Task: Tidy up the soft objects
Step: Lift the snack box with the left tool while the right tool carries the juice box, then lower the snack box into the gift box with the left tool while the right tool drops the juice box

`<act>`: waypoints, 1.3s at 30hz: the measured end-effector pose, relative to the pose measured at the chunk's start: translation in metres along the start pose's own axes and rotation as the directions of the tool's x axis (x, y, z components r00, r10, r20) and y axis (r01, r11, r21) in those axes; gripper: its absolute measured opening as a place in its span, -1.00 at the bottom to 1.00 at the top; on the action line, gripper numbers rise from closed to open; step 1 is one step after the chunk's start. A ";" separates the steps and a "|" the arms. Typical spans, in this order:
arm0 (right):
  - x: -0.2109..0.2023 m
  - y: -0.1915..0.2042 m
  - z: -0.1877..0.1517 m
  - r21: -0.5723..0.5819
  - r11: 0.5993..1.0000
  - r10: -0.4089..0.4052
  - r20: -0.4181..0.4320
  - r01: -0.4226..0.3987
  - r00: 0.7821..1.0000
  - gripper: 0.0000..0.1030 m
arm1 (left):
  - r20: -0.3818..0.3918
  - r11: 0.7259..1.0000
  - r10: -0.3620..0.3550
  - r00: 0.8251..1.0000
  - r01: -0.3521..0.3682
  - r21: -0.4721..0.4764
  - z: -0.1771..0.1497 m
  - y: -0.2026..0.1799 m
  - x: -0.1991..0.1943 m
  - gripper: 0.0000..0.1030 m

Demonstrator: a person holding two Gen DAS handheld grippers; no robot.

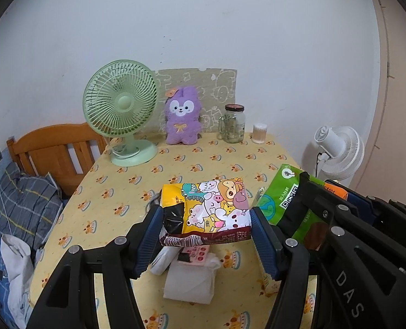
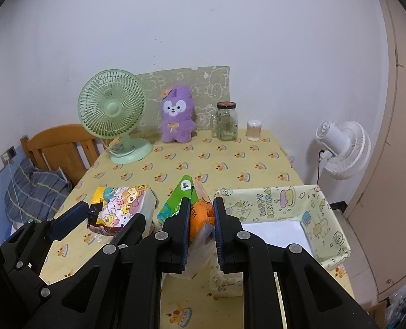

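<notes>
Left gripper point(image 1: 205, 226) clamped on cartoon tissue pack point(image 1: 211, 208), right gripper point(image 2: 201, 222) pinching green-and-orange pack point(image 2: 200, 211), perhaps tissues, paper-lined box point(image 2: 326, 219) just beside

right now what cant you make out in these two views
- Box: its near floor is hidden by the right gripper in the right wrist view; it is absent from the left wrist view.
- Green tissue pack: its lower part sits behind the closed jaws.
- Items under the cartoon tissue pack: a white roll and a pink packet, partly covered by the left gripper.
- Jar contents: too small.
</notes>
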State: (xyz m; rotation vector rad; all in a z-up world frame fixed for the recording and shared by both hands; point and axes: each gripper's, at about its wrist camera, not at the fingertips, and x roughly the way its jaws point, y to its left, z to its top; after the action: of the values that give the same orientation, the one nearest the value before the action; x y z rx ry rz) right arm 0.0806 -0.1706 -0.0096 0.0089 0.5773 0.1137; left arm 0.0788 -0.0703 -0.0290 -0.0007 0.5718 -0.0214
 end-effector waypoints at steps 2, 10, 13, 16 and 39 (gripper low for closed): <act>0.000 -0.004 0.002 0.001 1.000 -0.004 0.003 0.004 1.000 -0.64 | 0.003 1.000 -0.004 1.000 0.004 0.002 0.002 -0.004 0.002 0.28; 0.005 -0.025 0.010 0.007 1.000 -0.018 0.009 0.018 1.000 -0.64 | 0.007 0.999 -0.033 0.999 0.032 0.011 0.010 -0.023 0.012 0.28; 0.007 -0.033 0.013 0.011 1.000 -0.023 0.013 0.022 1.000 -0.64 | 0.010 0.999 -0.043 0.999 0.043 0.016 0.013 -0.031 0.015 0.28; 0.009 -0.039 0.015 0.009 1.000 -0.027 0.017 0.027 0.999 -0.64 | 0.013 0.999 -0.051 0.999 0.051 0.016 0.016 -0.037 0.018 0.28; 0.041 -0.112 0.008 0.070 0.991 -0.109 -0.020 0.111 0.994 -0.64 | -0.063 0.985 -0.145 0.987 0.151 0.089 0.015 -0.103 0.073 0.30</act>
State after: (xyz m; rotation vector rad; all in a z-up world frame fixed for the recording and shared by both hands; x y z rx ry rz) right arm 0.1311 -0.2774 -0.0302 0.0453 0.5966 -0.0140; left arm 0.1458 -0.1752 -0.0551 0.0487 0.6256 -0.1936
